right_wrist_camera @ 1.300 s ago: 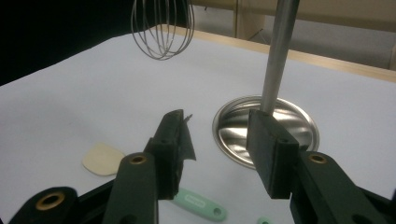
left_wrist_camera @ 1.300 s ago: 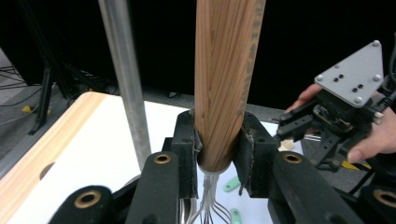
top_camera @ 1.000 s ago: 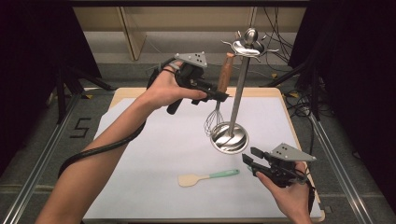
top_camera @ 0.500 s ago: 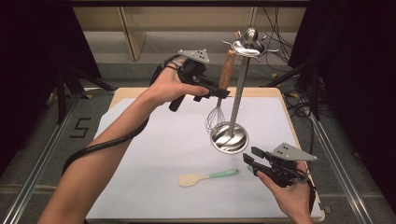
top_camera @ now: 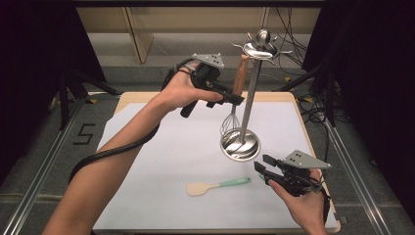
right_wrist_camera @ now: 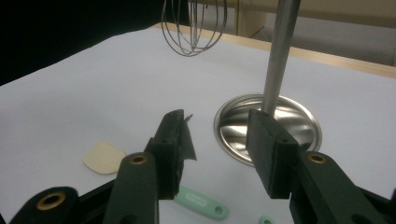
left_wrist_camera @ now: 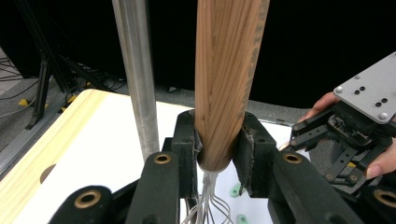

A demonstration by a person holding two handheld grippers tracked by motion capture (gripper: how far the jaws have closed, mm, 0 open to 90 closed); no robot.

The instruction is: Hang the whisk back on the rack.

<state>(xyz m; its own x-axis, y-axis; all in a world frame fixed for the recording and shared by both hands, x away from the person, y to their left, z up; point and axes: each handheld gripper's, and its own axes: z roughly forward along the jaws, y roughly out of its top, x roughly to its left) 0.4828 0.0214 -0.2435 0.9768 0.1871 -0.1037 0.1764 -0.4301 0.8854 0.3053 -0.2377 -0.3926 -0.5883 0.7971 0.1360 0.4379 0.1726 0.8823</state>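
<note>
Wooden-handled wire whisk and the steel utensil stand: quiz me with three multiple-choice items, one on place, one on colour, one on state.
1. Where does the cream-bladed spatula lie?
A on the white table sheet
B hooked on the steel utensil stand
C in the right tongs
2. What colour is the spatula's handle?
A red
B mint green
C black
3. The left tongs are:
A open and empty
B shut on the wooden-handled wire whisk
C shut on the stand's pole

A: flat on the sheet. B: green handle. B: pads squeeze the wooden handle.

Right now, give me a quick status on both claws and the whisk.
Left claw shut on whisk handle, beside the stand pole. Right claw open, empty, low near stand base. Spatula lies on the table.
</note>
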